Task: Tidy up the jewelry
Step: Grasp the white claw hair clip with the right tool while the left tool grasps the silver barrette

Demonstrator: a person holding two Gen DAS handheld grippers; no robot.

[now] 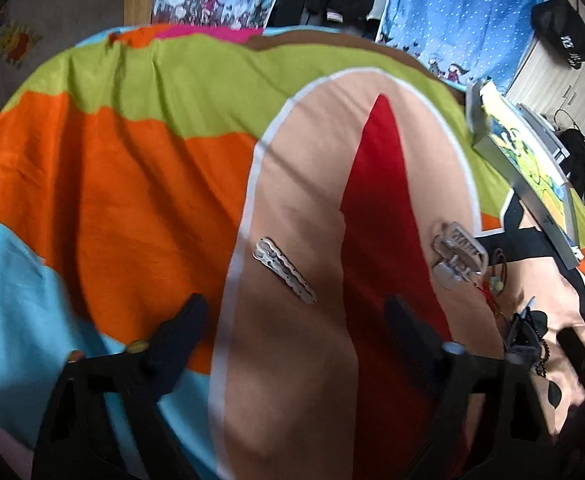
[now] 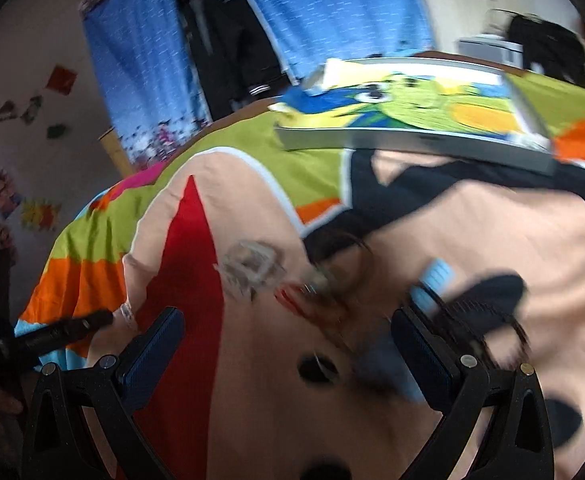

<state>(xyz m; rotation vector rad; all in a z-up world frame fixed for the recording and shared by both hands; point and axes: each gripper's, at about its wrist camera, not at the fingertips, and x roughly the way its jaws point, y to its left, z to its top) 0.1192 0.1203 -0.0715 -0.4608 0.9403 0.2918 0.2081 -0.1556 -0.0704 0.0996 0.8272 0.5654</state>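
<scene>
Both grippers' fingers are spread wide and hold nothing. The left gripper (image 1: 298,316) hovers over the bed (image 1: 132,184), with a silver clip (image 1: 284,270) on the sheet just ahead between its fingers. More silver clips (image 1: 458,254) and beaded pieces (image 1: 496,284) lie to the right, ahead of the right gripper (image 2: 288,330). A box (image 2: 412,112) rests farther back.

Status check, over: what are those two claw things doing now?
Both hand-held grippers open, empty. Left hovers near silver hair clip. Right over blurred jewelry pile. Nothing blocking.

Colourful bedspread (image 1: 132,184), silver hair clip (image 1: 285,271), jewelry pile (image 1: 462,256), flat box (image 2: 412,120)
</scene>
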